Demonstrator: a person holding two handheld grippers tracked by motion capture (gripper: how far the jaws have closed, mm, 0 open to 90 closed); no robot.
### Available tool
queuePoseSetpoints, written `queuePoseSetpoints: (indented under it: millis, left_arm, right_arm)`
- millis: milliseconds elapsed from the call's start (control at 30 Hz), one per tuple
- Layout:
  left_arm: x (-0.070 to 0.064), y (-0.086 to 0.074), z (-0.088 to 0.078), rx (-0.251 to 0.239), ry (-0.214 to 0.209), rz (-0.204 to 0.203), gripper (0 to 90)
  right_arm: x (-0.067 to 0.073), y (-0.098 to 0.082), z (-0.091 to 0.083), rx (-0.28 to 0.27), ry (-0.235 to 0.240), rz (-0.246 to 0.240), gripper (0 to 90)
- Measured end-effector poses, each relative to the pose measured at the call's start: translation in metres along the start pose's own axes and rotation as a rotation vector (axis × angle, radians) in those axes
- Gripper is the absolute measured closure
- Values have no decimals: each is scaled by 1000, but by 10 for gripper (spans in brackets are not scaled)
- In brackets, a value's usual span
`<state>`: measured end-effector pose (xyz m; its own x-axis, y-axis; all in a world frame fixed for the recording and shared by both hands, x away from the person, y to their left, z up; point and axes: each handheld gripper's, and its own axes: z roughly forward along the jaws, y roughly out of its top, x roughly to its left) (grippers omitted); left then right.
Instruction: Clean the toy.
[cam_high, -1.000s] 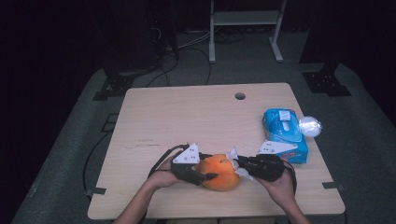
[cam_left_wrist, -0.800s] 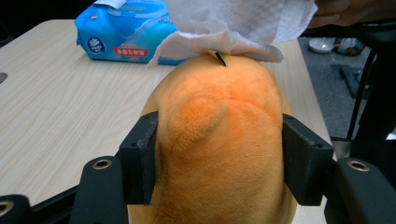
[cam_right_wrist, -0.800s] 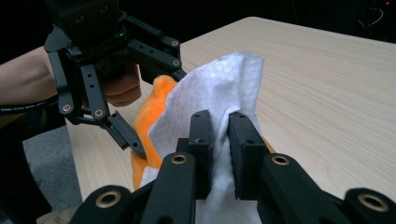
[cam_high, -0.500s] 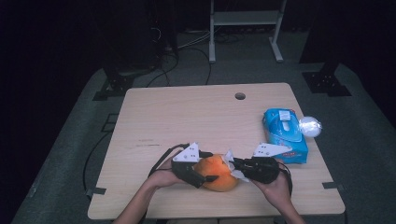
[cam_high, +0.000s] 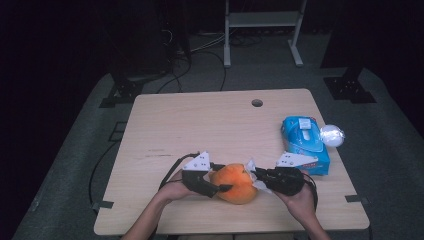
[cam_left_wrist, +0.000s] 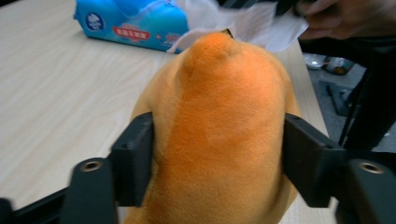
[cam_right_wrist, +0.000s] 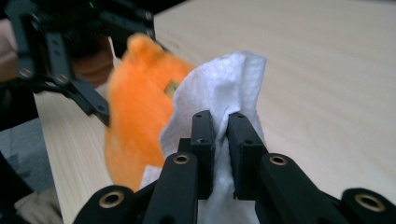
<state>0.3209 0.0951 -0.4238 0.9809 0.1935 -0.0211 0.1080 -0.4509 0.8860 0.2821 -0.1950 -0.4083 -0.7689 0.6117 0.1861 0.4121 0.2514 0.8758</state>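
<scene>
An orange plush toy lies near the table's front edge, between both hands. My left gripper has just been closing on it, and in the left gripper view the two jaws press into the sides of the plush. My right gripper comes in from the right, shut on a white tissue. In the right gripper view the jaws pinch the tissue, which rests against the plush.
A blue pack of wipes lies at the table's right edge, just behind my right hand. A white crumpled ball sits beside it. The wooden table has a cable hole near its far edge.
</scene>
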Motion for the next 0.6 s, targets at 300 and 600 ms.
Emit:
queuePoseSetpoints:
  millis: [300, 600]
  left_arm:
    - [-14, 15, 5, 24, 54, 74, 403]
    - [-16, 24, -1, 20, 80, 60, 405]
  right_arm:
    - [9, 6, -1, -52, 34, -19, 807]
    - [19, 13, -7, -79, 13, -49, 807]
